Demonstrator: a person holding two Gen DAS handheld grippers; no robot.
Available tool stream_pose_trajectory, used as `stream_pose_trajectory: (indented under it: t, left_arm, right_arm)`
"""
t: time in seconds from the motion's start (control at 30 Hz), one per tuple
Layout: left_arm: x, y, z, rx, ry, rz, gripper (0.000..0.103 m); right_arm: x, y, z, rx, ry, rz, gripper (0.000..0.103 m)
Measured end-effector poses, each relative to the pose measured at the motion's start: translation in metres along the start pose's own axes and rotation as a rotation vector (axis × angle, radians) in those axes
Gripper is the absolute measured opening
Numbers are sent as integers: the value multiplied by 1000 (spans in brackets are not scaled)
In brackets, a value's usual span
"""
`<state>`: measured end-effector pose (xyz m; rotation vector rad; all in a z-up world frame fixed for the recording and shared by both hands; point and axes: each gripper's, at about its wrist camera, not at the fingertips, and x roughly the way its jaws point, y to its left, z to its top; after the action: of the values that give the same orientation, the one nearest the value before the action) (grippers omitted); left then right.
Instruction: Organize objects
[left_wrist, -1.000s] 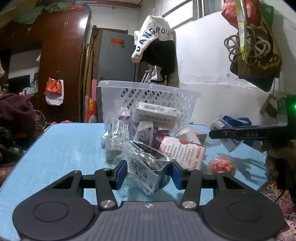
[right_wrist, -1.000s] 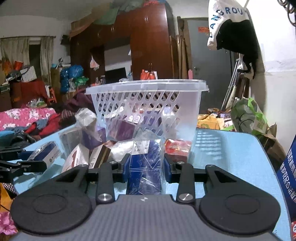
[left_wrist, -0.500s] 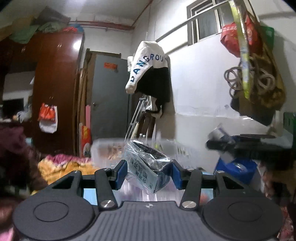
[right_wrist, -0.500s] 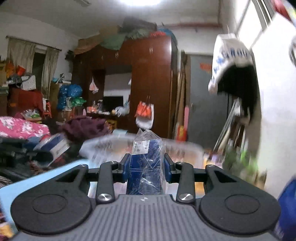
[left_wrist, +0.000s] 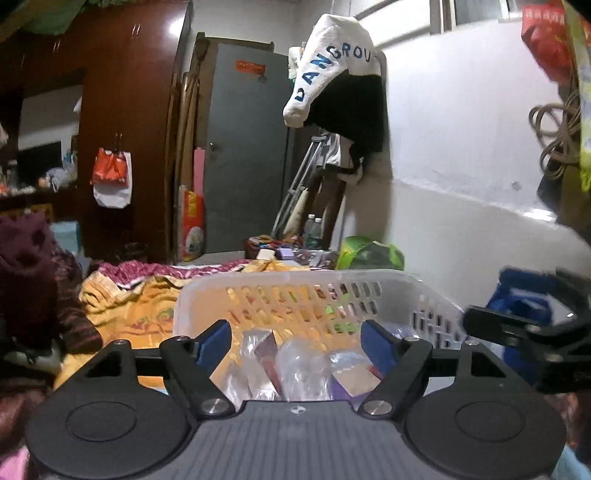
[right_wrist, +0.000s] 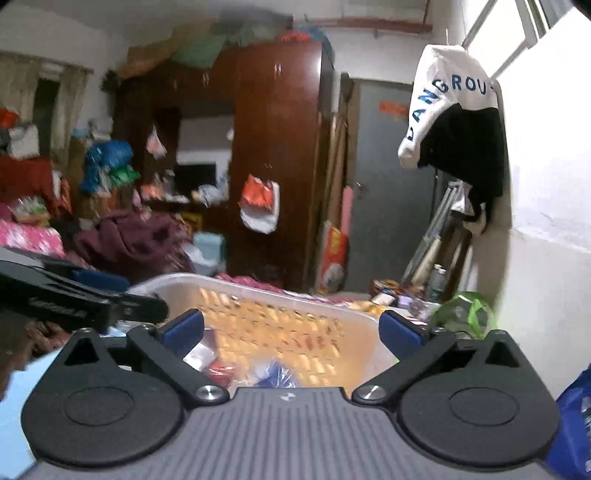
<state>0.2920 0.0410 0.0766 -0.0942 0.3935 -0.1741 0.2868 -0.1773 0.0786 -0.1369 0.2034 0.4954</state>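
Observation:
The white plastic basket (left_wrist: 295, 284) sits right in front of and below both grippers. My left gripper (left_wrist: 295, 339) hangs over its near rim, jaws opening, nothing between the blue pads. Clear-wrapped packets (left_wrist: 295, 362) lie inside the basket below it. My right gripper (right_wrist: 291, 328) hovers over the same basket (right_wrist: 258, 291), jaws opening wide and empty. A blue wrapped box (right_wrist: 275, 373) and a red packet (right_wrist: 218, 369) lie in the basket under it. The right gripper shows at the right edge of the left wrist view (left_wrist: 524, 328); the left gripper shows at the left edge of the right wrist view (right_wrist: 74, 302).
A blue bag (left_wrist: 524, 299) stands right of the basket by the white wall. Beyond the basket lie yellow and pink bedding (left_wrist: 136, 299), a green bag (left_wrist: 369, 254) and a dark wardrobe (left_wrist: 125, 122). A white and black garment (left_wrist: 343, 85) hangs on the wall.
Both grippers rose from the table to above the basket. Each let go of its packet: the clear-wrapped box left the left jaws, the blue box left the right jaws, both jaws spread.

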Motion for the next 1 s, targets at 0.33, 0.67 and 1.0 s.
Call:
stream_pose_trajectory:
  t: [0.33, 0.67, 1.0]
  left_arm:
    - [-104, -12, -132, 24, -82, -51, 86]
    - [-89, -27, -153, 65, -26, 7, 65]
    - [-87, -23, -162, 8, -32, -17, 33]
  right_arm:
    - [-121, 18, -124, 223, 67, 147, 103]
    - [-123, 61, -159, 118, 131, 256, 71]
    - [-129, 67, -167, 111, 112, 237, 48]
